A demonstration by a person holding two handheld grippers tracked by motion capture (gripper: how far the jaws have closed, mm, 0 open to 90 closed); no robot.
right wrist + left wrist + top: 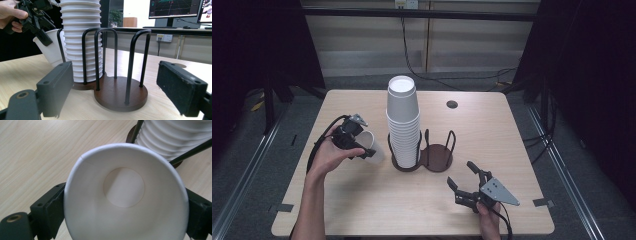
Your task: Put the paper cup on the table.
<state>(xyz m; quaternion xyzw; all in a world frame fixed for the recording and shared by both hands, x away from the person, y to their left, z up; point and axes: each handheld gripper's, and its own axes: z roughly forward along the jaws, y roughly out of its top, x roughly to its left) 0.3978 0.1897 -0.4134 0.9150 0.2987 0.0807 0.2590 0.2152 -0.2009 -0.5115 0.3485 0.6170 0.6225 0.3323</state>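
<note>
At about nine o'clock on the bench [362,210], my left claw [362,145] was clamped on a single white paper cup [373,146], one jaw pressing each side of its wall. In the left claw's own view I looked straight into the cup's open mouth [125,195], down to its round bottom. The cup lay tipped on its side in the grip, above the bench and just beside the rack, apart from it.

Near the centre of the bench stood the dark wooden cup rack [437,157] with its two round bays and black wire hoops. The bay toward nine o'clock held a tall stack of white cups [402,120], nested upside down and rising well above the hoops. The bay toward three o'clock was bare wood [117,93].

At about five o'clock, near the bench's front edge, my right claw [460,176] gripped nothing; its jaws stood wide apart and pointed toward the rack's bare bay, well short of it.
</note>
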